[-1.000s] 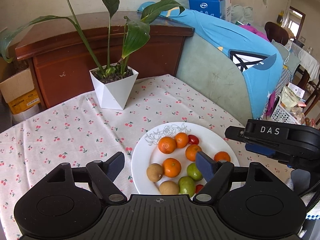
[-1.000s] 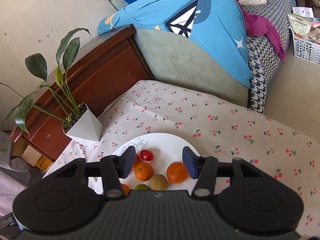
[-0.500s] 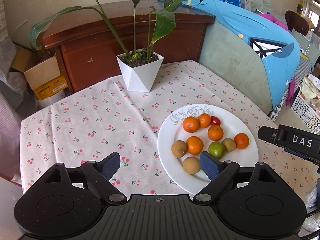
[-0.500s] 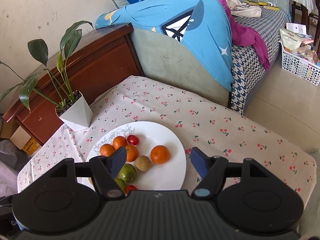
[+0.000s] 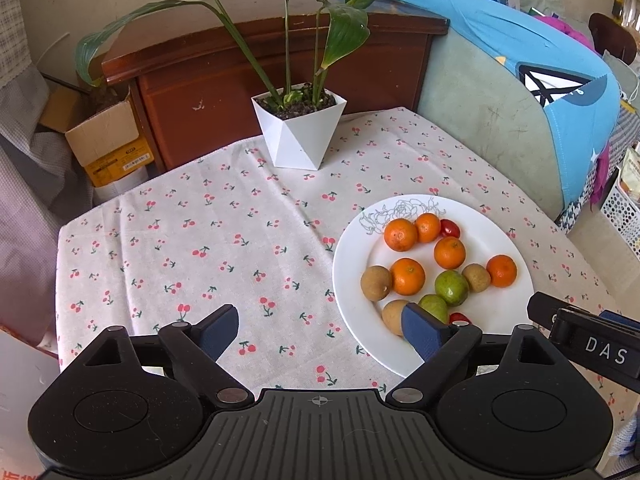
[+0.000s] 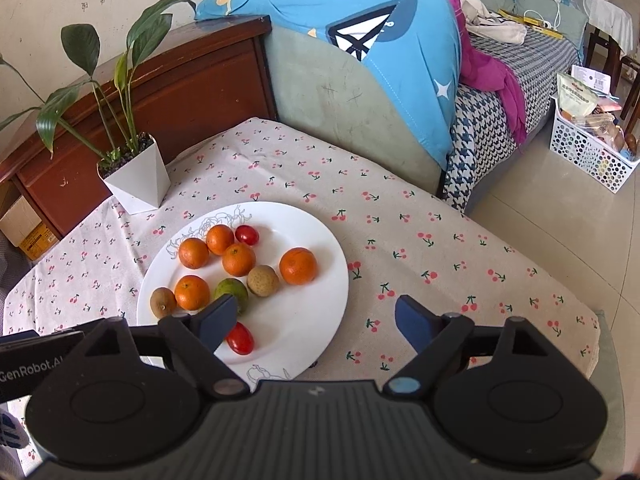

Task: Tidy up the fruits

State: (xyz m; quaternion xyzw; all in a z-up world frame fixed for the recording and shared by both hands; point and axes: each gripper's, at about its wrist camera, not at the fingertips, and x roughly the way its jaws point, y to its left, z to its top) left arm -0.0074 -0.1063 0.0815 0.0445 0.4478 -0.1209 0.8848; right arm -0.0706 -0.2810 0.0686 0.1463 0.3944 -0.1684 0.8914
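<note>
The white plate [image 5: 352, 276] of fruit sits on the cherry-print tablecloth [image 5: 224, 240], ahead of both grippers and held by neither. The left gripper [image 5: 320, 330] hangs above the cloth with its jaws wide apart and nothing between them; its right finger [image 5: 424, 332] overlaps the plate's near edge in the left wrist view, hiding part of a brown fruit [image 5: 394, 314] and a green one [image 5: 434, 306]. The right gripper [image 6: 316, 320] is also spread wide and empty, its left finger [image 6: 216, 320] over the plate's near side just above a cherry tomato [image 6: 240, 338], the other finger above bare cloth. Both sets of jaws have just been opening, the right far more than the left; a second ago the right fingers framed the oranges closely, and both cameras now sit farther back, with the whole plate in sight. On the plate lie five oranges [image 6: 298, 266], three brown fruits, two green fruits [image 5: 452, 288] and two cherry tomatoes, loosely clustered. A white faceted pot [image 5: 298, 128] holding a leafy plant stands on the cloth beyond the plate, well apart from it
</note>
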